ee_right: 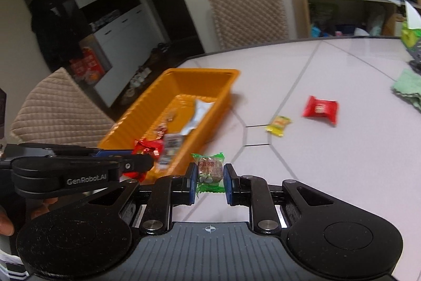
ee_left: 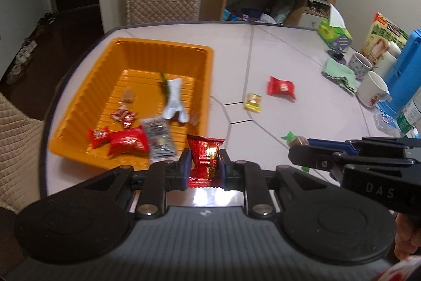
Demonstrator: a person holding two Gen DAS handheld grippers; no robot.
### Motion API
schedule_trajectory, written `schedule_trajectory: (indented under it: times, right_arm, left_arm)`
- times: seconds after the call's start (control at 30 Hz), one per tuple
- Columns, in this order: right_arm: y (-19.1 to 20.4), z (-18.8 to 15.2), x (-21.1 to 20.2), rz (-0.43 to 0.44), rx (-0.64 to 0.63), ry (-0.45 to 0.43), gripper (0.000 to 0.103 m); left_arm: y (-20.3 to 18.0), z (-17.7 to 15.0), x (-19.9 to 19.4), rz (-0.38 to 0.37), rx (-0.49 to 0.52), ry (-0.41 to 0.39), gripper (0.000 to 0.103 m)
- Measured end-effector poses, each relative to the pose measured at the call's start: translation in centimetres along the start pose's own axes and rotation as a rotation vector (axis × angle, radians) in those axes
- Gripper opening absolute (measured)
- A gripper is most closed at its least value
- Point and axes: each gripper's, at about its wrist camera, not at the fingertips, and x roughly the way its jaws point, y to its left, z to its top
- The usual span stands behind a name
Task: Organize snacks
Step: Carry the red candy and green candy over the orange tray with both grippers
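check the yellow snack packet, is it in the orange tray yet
No, the yellow snack packet lies on the table, right of the orange tray.

tray (ee_left: 79,107) left on table (ee_left: 289,49) | two packets (ee_left: 280,88) right (mugs (ee_left: 371,88) beyond)

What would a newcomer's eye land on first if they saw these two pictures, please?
Probably the orange tray on the pale table, already holding several wrapped snacks. Next, the left gripper pinching a shiny red packet and the right gripper clamping a green-wrapped sweet, both near the tray's close end. A red packet and a yellow one lie loose to the tray's right.
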Motion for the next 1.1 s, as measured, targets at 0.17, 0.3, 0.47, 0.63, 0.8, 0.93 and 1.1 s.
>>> schedule_trajectory:
  times: [0.17,0.3,0.47,0.63,0.8,0.93,1.1]
  right_arm:
    - [1.9,0.4,1.3,0.043,-0.030,0.014,0.021]
    - [3.1,1.0,2.6,0.068,-0.052,0.022,0.021]
    - [4.1,2.0,4.5,0.099,-0.074,0.030,0.021]
    - [4.9,2.7,6.5,0.119,-0.091,0.046,0.021]
    - [5.5,3.0,8.7,0.127,-0.100,0.076,0.021]
    - [5.5,3.0,10.2,0.129,-0.102,0.102,0.021]
    - [5.4,3.4,11.7,0.117,-0.097,0.116,0.021]
  left_arm:
    - [2.2,0.0,-1.0,0.035,-0.032,-0.013,0.019]
    - [3.8,0.1,-1.3,0.059,-0.054,-0.021,0.019]
    - [5.7,0.6,-1.3,0.086,-0.080,-0.032,0.019]
    - [7.3,1.0,-0.9,0.107,-0.101,-0.032,0.019]
    - [8.7,1.3,-0.2,0.124,-0.117,-0.023,0.019]
    - [9.5,1.4,0.7,0.126,-0.132,-0.011,0.019]
    - [10.4,1.7,2.0,0.126,-0.150,-0.001,0.019]
